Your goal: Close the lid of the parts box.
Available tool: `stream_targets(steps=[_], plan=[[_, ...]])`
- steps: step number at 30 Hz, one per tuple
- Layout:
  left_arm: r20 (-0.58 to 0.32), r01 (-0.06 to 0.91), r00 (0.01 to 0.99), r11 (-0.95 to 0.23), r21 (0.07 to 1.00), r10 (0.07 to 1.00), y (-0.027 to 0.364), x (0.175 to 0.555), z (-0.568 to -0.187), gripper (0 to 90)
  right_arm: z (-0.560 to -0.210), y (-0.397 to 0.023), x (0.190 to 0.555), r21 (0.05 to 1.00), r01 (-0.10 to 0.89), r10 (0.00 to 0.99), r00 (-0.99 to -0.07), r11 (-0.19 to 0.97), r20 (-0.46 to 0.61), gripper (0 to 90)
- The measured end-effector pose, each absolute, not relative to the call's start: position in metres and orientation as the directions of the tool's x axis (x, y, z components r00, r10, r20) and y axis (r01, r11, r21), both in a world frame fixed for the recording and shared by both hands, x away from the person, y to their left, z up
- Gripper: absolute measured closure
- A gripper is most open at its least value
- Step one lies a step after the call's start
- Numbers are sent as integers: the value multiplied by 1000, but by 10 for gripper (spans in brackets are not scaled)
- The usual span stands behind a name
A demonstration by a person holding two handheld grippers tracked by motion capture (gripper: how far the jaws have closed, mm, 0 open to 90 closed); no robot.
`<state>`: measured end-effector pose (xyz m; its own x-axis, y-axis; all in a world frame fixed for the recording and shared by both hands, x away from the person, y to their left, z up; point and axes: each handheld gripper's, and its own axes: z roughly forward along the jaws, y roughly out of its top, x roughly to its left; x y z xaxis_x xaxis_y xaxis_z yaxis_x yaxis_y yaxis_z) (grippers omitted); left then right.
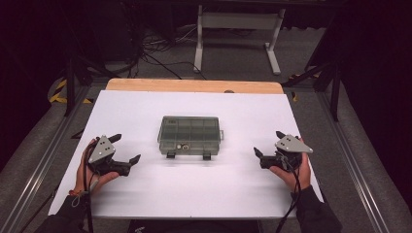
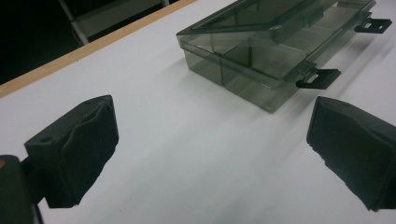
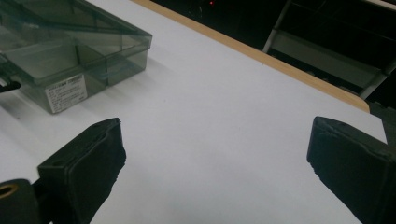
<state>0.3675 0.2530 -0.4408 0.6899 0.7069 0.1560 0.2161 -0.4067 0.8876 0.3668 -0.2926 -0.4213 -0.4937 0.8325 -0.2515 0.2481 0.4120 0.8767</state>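
So this looks like the very start, nothing grabbed yet. On the left, the left gripper (image 1: 125,147) sits on the white table (image 1: 145,194) with its jaws spread wide and nothing between them. In the middle, a bit toward the far side, is the clear organizer box (image 1: 190,135), lid down, its two black latches (image 1: 188,156) on the near edge flipped out. Most compartments look empty, just a small round thing or two near the front, can't tell what. Over on the right, the right gripper (image 1: 269,144) is also spread and empty. Next move, I'd guess: close in on the box from both sides, probably lift the lid.
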Motion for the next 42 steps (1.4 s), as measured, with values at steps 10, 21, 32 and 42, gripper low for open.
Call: stream_targets(steps=[10, 21, 32, 42], plan=[[158, 215, 705, -420, 882, 691, 250, 355, -445, 29, -427, -298, 347, 877, 232, 833, -483, 421, -271, 43], [132, 241, 704, -409, 880, 698, 259, 334, -452, 28, -437, -295, 333, 869, 240, 825, -495, 433, -275, 37], [129, 255, 708, -421, 871, 695, 258, 328, -456, 23, -441, -293, 327, 872, 238, 821, -505, 429, -266, 38], [141, 233, 708, -417, 878, 692, 260, 325, -454, 24, -438, -292, 325, 874, 227, 820, -504, 429, -272, 38]])
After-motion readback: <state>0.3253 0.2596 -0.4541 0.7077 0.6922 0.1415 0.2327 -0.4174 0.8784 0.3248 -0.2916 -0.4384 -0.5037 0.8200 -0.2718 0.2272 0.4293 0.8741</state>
